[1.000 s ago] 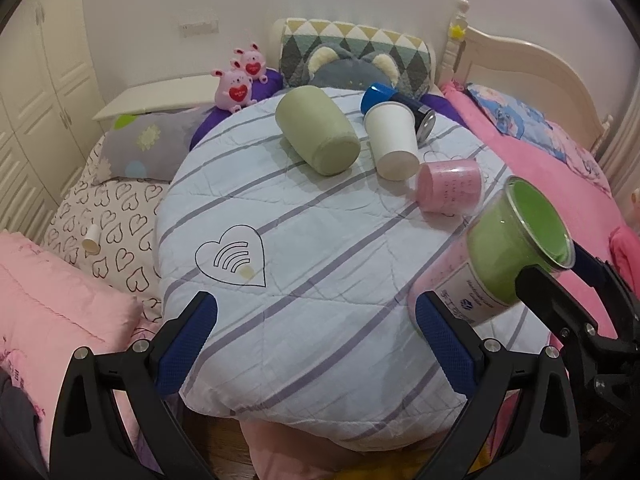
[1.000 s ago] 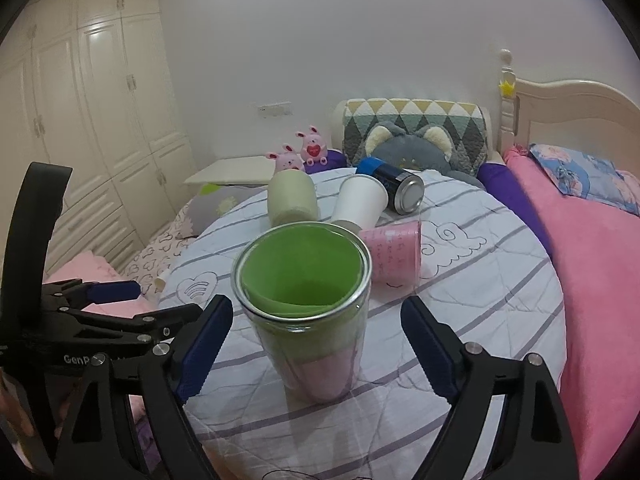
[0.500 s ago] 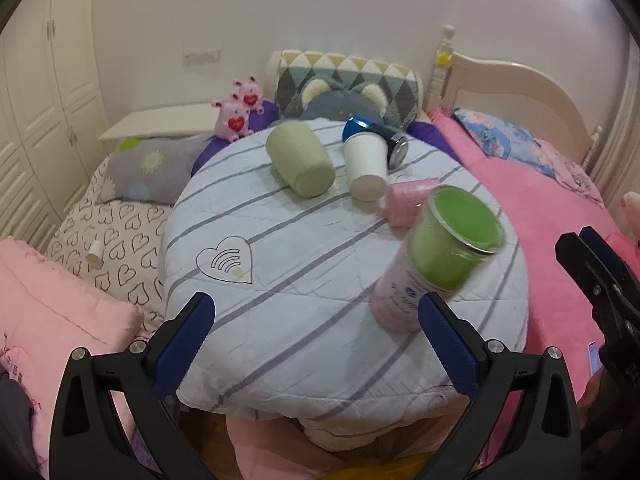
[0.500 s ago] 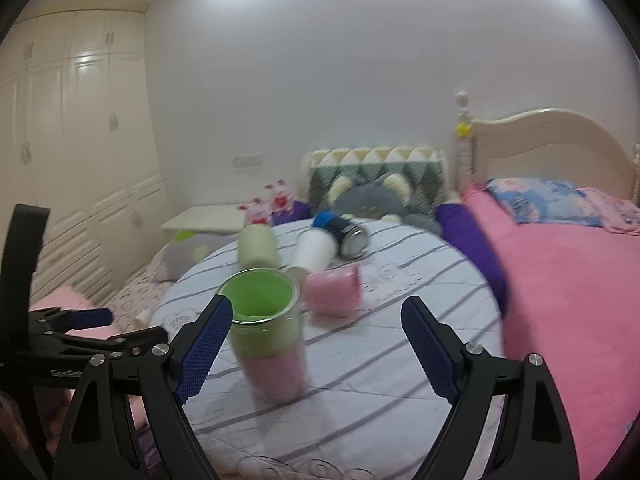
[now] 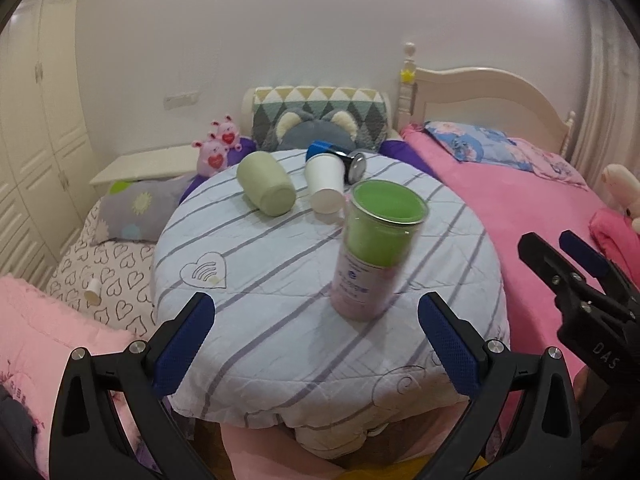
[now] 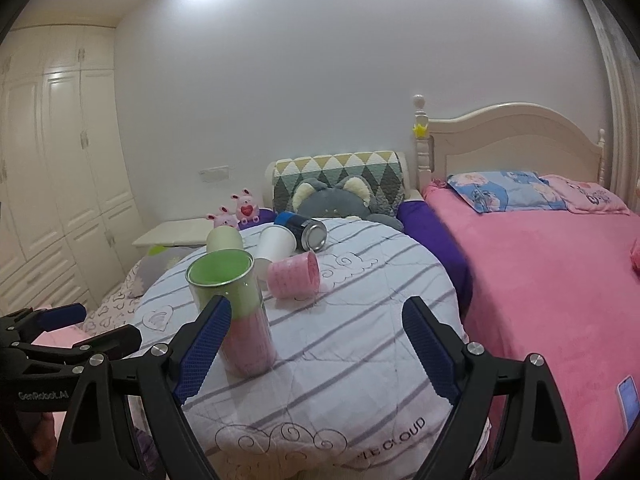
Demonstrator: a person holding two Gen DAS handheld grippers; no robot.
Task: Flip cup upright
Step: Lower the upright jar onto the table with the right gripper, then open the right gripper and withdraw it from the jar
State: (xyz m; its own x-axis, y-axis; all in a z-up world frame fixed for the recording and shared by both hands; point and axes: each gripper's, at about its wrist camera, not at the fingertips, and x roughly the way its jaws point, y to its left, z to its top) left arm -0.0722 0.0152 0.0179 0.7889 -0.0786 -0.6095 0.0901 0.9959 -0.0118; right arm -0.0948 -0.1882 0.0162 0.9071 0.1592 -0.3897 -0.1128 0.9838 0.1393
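Note:
A tall clear cup [image 5: 376,248] with a green top half and pink bottom half stands upright, mouth up, near the front of the round striped table [image 5: 256,280]; it also shows in the right wrist view [image 6: 236,312]. My left gripper [image 5: 316,344] is open and empty, pulled back before the table. My right gripper [image 6: 316,348] is open and empty, behind and right of the cup; it also shows in the left wrist view [image 5: 568,264]. A pale green cup [image 5: 264,188], a white paper cup [image 5: 324,188], a pink cup [image 6: 294,280] and a blue-capped steel cup [image 6: 304,228] lie on their sides.
A pink bed [image 6: 552,280] with a cream headboard is to the right. Plush toys [image 5: 218,152] and a patterned cushion [image 5: 320,116] sit behind the table. White wardrobes [image 6: 48,184] line the left wall. Pillows [image 5: 128,208] lie left of the table.
Both grippers have drawn back and up from the table. The right gripper moved away from the green and pink cup, which now stands free and upright.

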